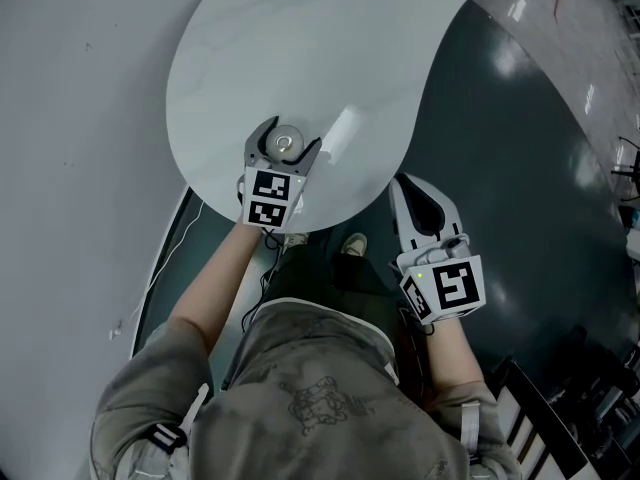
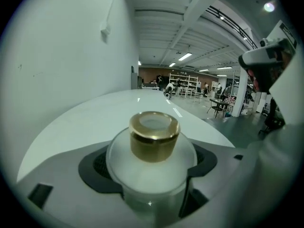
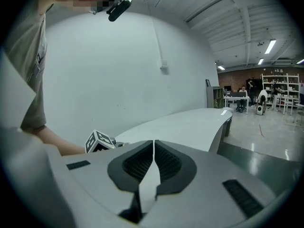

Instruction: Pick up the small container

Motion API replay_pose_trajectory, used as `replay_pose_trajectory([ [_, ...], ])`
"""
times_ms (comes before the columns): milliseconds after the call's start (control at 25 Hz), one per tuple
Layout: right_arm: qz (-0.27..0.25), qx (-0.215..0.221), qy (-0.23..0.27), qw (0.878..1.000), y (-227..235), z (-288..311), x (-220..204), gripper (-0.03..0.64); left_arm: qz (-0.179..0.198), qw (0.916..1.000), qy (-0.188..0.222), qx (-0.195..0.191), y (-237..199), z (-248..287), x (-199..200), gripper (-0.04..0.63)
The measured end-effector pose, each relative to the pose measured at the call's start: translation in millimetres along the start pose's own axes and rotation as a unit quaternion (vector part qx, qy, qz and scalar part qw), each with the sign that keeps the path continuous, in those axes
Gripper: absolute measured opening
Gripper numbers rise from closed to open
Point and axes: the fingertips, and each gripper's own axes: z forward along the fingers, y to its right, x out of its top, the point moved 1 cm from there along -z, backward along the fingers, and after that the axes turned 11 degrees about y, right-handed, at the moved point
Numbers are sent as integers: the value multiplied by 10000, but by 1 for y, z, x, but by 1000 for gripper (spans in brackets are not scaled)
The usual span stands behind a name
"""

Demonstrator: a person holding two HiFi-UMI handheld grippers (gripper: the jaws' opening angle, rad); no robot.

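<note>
Two grippers are out in front of the person, one in each hand. The right gripper point(image 1: 404, 182) hangs just off the table's near edge, over the dark floor point(image 1: 510, 168). Its jaws are pressed together with nothing between them, the black pads meeting in a thin line.

To its left and a little farther forward, the left gripper point(image 1: 292, 135) reaches in over the rim of the round white table point(image 1: 250, 48). Its jaws are clamped on the small container point(image 1: 286, 144), a frosted jar with a gold cap point(image 2: 154, 136). The jar stands upright between the two pads, and each pad touches its side. I cannot tell whether the jar rests on the tabletop or hangs clear of it.

From the right gripper's side, the left gripper's marker cube point(image 3: 99, 140) shows to the left of the shut jaws. The person's bare forearm point(image 3: 54, 141) is just behind it.

Past the left gripper's jaws the tabletop curves away, with a plain white wall point(image 2: 61, 46) to their left. Far beyond lies a long hall with strip lights on the ceiling and shelving point(image 2: 185, 82) at the back.
</note>
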Motion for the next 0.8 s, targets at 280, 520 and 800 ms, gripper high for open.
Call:
replay_pose_trajectory([
  [280,30,-97,-66,9999,1,0,-10,32,114,9999,6,5,-2,2,-3,344],
  [520,21,-161,-57,9999,-1,-2,-11,32,97,9996,-118,-217,-3,-2,-10,342],
  [800,-18,-209,119,9997,5,-15,21,32,20,9994,-239,-267,4,-20,20,342],
])
